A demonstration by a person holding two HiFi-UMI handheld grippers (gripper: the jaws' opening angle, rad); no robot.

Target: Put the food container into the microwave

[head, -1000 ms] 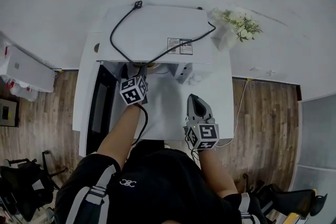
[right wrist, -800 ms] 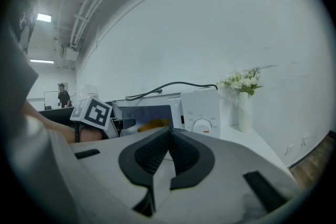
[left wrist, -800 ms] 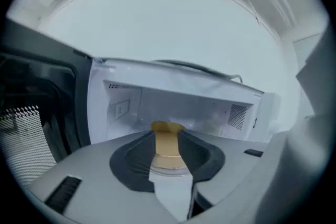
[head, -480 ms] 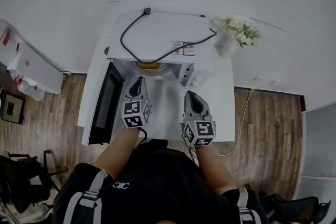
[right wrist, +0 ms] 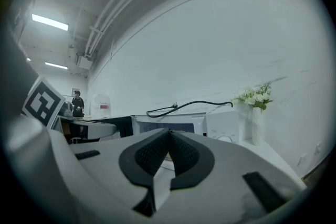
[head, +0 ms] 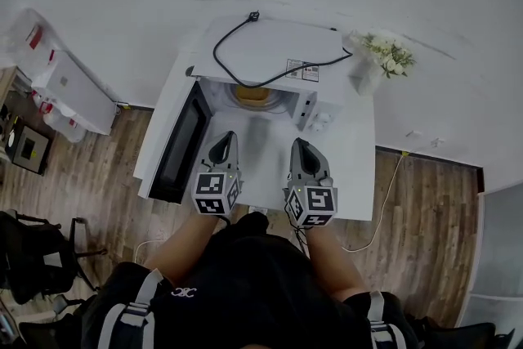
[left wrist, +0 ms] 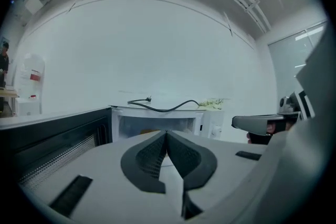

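A white microwave stands on a white table with its dark door swung open to the left. Inside its cavity sits the food container, yellowish-orange. Both grippers hover over the table in front of the opening. My left gripper is shut with nothing between its jaws; in the left gripper view it points at the cavity. My right gripper is shut too and holds nothing; the right gripper view faces the microwave.
A black power cord lies coiled on the microwave's top. A vase of white flowers stands at the table's right back corner. A white appliance sits left of the table on the wooden floor.
My left gripper has drawn back out of the microwave cavity and now sits level with the right one. The container stays inside. The head camera has shifted.
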